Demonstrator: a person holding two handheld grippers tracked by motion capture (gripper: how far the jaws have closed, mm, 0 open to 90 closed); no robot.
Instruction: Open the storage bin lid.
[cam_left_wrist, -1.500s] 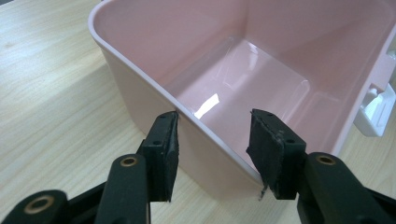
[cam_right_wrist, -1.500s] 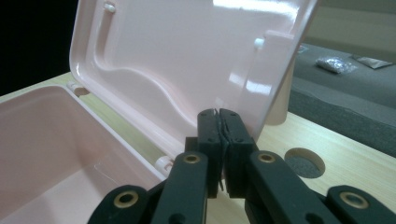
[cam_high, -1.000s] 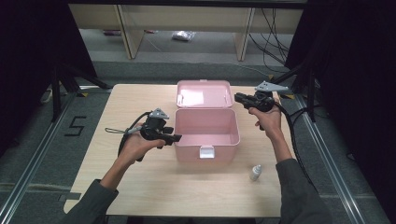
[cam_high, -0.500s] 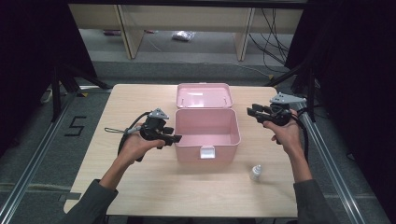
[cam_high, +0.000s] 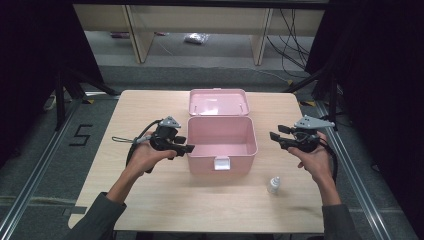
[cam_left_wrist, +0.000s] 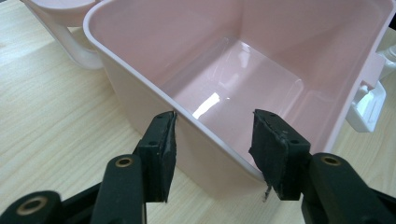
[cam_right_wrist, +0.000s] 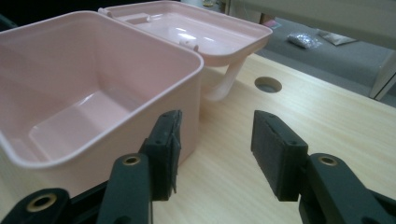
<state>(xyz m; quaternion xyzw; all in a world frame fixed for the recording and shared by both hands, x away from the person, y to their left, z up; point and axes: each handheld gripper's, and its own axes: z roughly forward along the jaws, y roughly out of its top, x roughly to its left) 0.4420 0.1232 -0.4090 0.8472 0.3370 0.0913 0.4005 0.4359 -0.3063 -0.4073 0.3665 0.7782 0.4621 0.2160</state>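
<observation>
Pale wood makes up the table (cam_high: 150, 105), the largest thing in the high view, standing on a grey floor between dark curtains. At its middle sits the pink box (cam_high: 222, 145), an open plastic case whose lid (cam_high: 218, 102) is folded back flat on the far side, while a white latch (cam_high: 221, 162) hangs on the near wall. The inside of the box is bare and glossy in both gripper views.

At the left wall of the box is the left gripper (cam_high: 189, 145), held in the person's left hand. In the left gripper view its jaws straddle the rim of the box (cam_left_wrist: 205, 130), one pad outside the wall and one over the inside. The jaws stand apart, and the pads do not visibly press on the plastic.

Off the right side of the box, apart from it, is the right gripper (cam_high: 276, 135), held in the right hand above the table top. Its jaws have just been opening, and they now stand apart with nothing between them. In the right gripper view (cam_right_wrist: 215, 154) bare wood shows through the gap, and the right wall of the box lies just beyond the left pad.

Smallest is a little clear bottle (cam_high: 273, 185), standing upright on the table near the right front corner of the box, by the right forearm.
</observation>
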